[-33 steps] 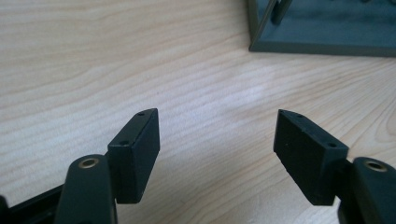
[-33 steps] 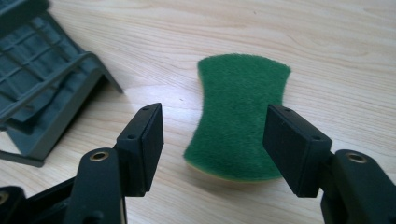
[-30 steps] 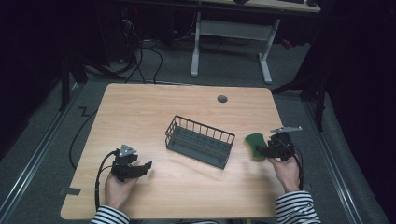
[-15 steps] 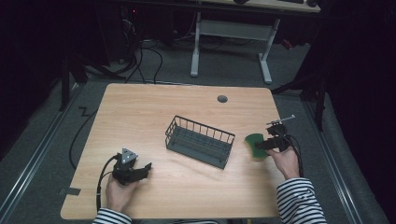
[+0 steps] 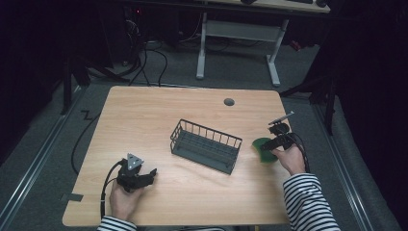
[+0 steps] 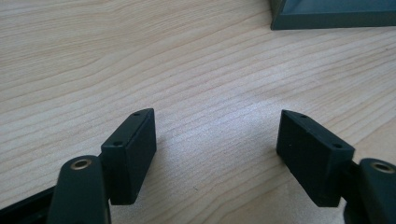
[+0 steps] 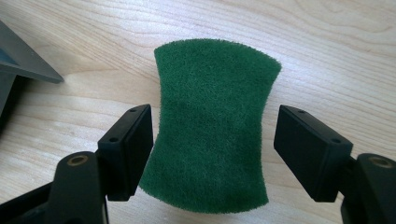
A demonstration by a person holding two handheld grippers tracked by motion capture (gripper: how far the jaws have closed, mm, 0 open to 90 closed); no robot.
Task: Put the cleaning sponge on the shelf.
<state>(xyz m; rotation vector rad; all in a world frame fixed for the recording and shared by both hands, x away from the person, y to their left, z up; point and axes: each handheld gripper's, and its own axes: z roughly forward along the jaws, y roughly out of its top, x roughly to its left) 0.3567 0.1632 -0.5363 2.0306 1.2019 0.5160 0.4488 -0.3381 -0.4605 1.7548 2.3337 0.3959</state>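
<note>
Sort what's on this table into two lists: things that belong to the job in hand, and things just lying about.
In the job:
- green scouring pad, between the open right gripper
- wire basket, beside it

Lying about:
- left gripper, open over bare table
- grommet at the table's far edge

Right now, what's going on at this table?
A person works at a wooden table with tongs in each hand. The right tongs straddle a green scrub pad lying flat on the wood beside a dark wire basket. Their jaws have just been opening and stand wide, with the pad between them but not pinched. The left tongs are open over bare wood with nothing in them, nearer the person.
</note>
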